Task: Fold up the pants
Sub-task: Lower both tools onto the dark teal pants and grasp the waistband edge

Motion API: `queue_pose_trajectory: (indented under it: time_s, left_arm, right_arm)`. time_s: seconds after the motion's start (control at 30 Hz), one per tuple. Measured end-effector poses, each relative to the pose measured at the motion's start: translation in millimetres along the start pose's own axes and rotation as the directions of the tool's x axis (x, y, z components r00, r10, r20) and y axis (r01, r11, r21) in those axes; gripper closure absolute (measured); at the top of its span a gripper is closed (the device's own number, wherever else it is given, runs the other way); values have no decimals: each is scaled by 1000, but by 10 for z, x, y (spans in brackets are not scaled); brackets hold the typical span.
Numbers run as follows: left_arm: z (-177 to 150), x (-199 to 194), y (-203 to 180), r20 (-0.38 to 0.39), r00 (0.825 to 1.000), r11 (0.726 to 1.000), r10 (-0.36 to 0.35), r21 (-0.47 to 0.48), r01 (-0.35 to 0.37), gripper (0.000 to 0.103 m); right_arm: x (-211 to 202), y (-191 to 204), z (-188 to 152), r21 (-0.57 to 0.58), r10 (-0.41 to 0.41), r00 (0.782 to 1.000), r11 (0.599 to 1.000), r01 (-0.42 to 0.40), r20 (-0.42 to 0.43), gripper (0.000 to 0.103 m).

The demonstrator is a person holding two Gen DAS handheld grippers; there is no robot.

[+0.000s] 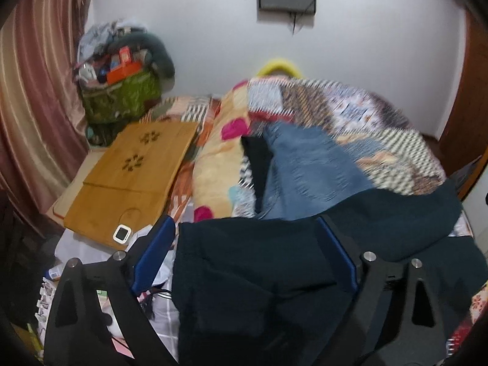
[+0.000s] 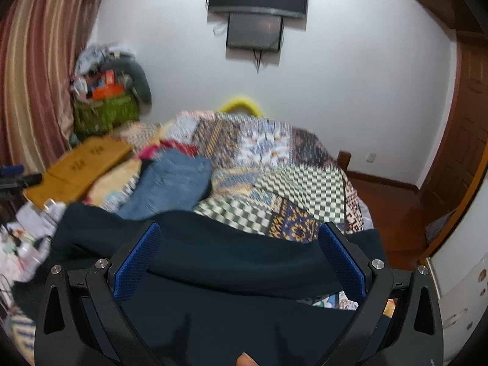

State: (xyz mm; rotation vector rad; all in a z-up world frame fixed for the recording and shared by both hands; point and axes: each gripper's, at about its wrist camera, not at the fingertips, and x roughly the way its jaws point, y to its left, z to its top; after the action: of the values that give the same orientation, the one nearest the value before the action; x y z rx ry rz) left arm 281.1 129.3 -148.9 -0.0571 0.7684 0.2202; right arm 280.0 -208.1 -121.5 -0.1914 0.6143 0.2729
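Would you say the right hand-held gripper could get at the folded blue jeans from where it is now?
Probably yes. The right hand-held gripper is open, with only the dark pants draped between it and the blue jeans, which lie uncovered on the patchwork quilt just ahead and to its left.

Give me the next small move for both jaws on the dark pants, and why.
Probably lower both and close on the cloth. The left gripper and right gripper both stand with jaws wide open, the dark pants bunched between and under the fingers, gripped by neither. The pants lie rumpled on the patchwork quilt, so no fold can start until they are held.
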Motion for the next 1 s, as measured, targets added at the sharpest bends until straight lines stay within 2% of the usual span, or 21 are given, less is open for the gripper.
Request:
queue_pose_trajectory:
  time_s: [0.17, 0.23, 0.37, 0.53, 0.67, 0.77, 0.8, 0.87, 0.9, 0.93, 1.0]
  left_arm:
    - [-3, 626, 329, -135, 991, 999, 12, -30, -16, 13]
    - [-35, 911, 512, -207, 978, 998, 8, -63, -22, 13]
    - [-127, 1258, 728, -286, 958, 994, 20, -100, -50, 15]
    - [-223, 1700, 840, -375, 927, 990, -9, -134, -45, 28]
    - [-266, 1980, 906, -415, 910, 987, -15, -151, -53, 34]
    - [-265, 2112, 967, -427, 900, 977, -84, -214, -10, 52]
    - [-254, 2127, 963, -428, 899, 976, -88, -220, -9, 52]
    - [-221, 2102, 912, -414, 909, 982, -57, -188, -24, 57]
    - [-218, 2087, 896, -411, 911, 984, -40, -174, -35, 63]
    - [-213, 2062, 878, -410, 912, 986, -22, -161, -49, 68]
    - [-202, 2013, 885, -402, 915, 984, -32, -171, -41, 72]
  right_arm:
    - [503, -206, -30, -2, 34, 991, 999, -34, -131, 3]
    - [677, -293, -45, 16, 62, 982, 998, -61, -178, 5]
    - [1006, -410, -64, 47, 113, 965, 993, -105, -237, 5]
    - [1405, -512, -19, 40, 157, 945, 988, -151, -288, 5]
    - [1717, -466, -15, 8, 222, 905, 972, -236, -362, 5]
    - [1875, -383, -61, -20, 239, 879, 962, -272, -413, 5]
    - [1914, -355, -78, -31, 242, 873, 959, -281, -424, 5]
    - [2001, -299, -121, -44, 242, 860, 955, -292, -450, 5]
    - [2035, -274, -140, -45, 242, 856, 955, -294, -456, 5]
    - [2070, -251, -159, -45, 243, 855, 954, -295, -457, 7]
    - [2112, -237, -161, -42, 243, 860, 955, -292, -448, 14]
